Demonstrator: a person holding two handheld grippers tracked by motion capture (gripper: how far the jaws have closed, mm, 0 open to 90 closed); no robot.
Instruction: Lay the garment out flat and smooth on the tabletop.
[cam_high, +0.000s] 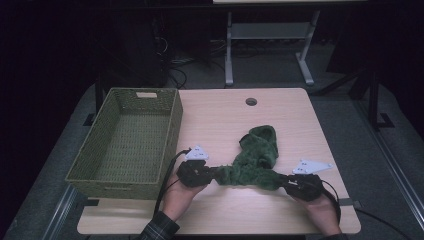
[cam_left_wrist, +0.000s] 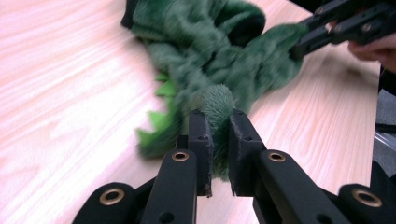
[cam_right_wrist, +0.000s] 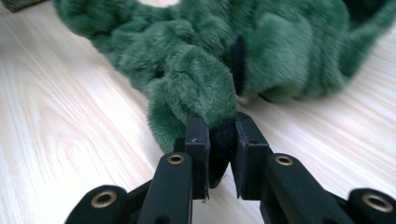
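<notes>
Wooden table (cam_high: 220, 120): wicker basket (cam_high: 172, 117) empty at left; left gripper (cam_high: 212, 172) and right gripper (cam_high: 284, 182) jaws clamped on green plush garment (cam_high: 255, 157).

Basket (cam_high: 127, 145) on table (cam_high: 220, 120) left edge – plush garment (cam_high: 255, 160) right of it, near front.

Dark green plush garment (cam_high: 257, 160), fuzzy and crumpled, with bright green spikes along one edge; stretched across the near table between its two pinched ends, remainder bunched farther back.
</notes>
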